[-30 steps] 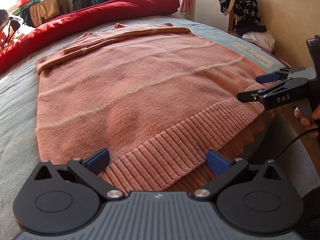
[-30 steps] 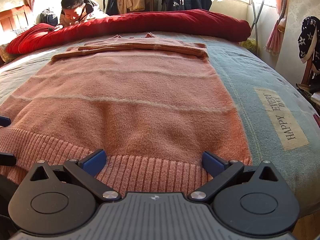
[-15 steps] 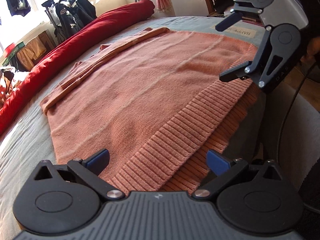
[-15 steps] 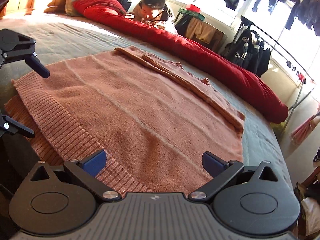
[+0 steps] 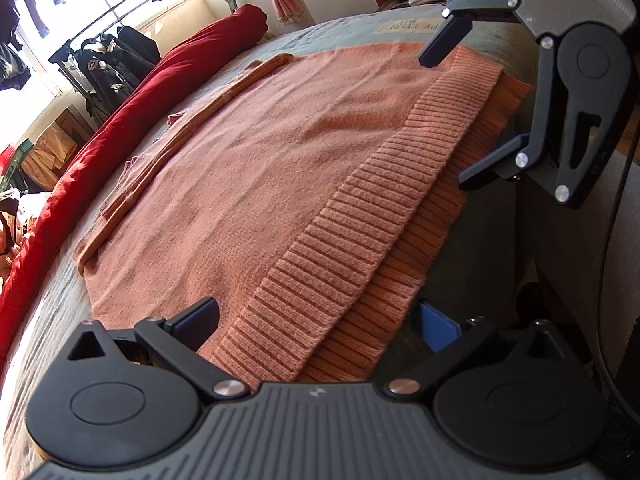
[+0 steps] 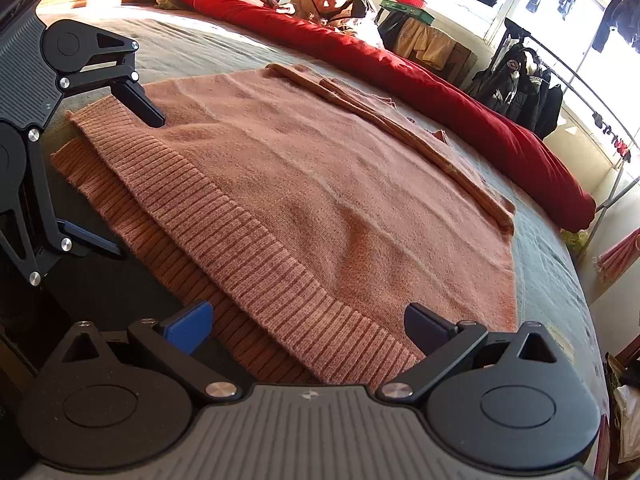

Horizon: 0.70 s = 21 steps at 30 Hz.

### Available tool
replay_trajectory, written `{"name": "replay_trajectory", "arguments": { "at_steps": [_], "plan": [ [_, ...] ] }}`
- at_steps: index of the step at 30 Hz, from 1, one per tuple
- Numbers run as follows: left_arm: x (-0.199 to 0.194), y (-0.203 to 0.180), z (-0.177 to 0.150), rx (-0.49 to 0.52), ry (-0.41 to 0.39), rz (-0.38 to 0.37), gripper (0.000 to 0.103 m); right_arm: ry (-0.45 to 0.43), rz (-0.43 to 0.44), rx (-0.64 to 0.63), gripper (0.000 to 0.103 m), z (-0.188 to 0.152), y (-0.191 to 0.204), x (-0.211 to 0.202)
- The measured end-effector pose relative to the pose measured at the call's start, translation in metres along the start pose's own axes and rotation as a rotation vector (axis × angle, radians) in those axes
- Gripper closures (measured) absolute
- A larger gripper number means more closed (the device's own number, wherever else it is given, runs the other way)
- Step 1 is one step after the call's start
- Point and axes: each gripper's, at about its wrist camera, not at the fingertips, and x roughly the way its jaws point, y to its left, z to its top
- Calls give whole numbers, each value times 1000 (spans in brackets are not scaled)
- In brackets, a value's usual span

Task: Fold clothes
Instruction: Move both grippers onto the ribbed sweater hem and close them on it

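I have the pink sweater (image 5: pixel 288 168) lying flat on the grey bedspread (image 6: pixel 552 264), its body spread smooth and its ribbed hem (image 5: pixel 360 240) at the near edge of the bed, right in front of both tools. Along the far side the sleeves (image 6: pixel 400 120) lie folded across the top of the garment, in a neat band just short of the red duvet (image 6: pixel 460 108).

My left gripper (image 5: pixel 320 320) has its jaws spread wide, straddling the left corner of the hem — one pad over the knit, the other off the edge toward the floor. My right gripper (image 6: pixel 308 322) is just as wide at the opposite corner, and nothing is pinched in either. In the left camera I can see the right tool from the side, one finger above the hem and one below it, so both layers of ribbing sit between them.

As for progress, I judge the sleeves as dealt with and the body not yet doubled over: the full length from hem to shoulders is laid out in one flat panel. What I think is left is the lengthwise fold, hem carried up toward the sleeves (possibly more than one fold, I can't say). The lower layer of ribbing pokes out past the upper one — I'd want both caught together.
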Motion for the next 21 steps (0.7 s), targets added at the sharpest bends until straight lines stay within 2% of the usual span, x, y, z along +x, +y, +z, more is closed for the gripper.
{"name": "replay_trajectory", "arguments": {
  "at_steps": [5,10,13,21],
  "plan": [
    [-9,4,3,-3,-42,52,1,-13,-3,13,0,-2,0,-7],
    [-17,13,7,-40,-74,79,1,-52,35,9,0,1,4,-11],
    [-18,17,8,-58,-78,76,1,-70,54,-10,0,6,12,-9],
    [-21,24,10,-89,-90,74,1,-63,25,-21,0,14,28,15]
  ]
}}
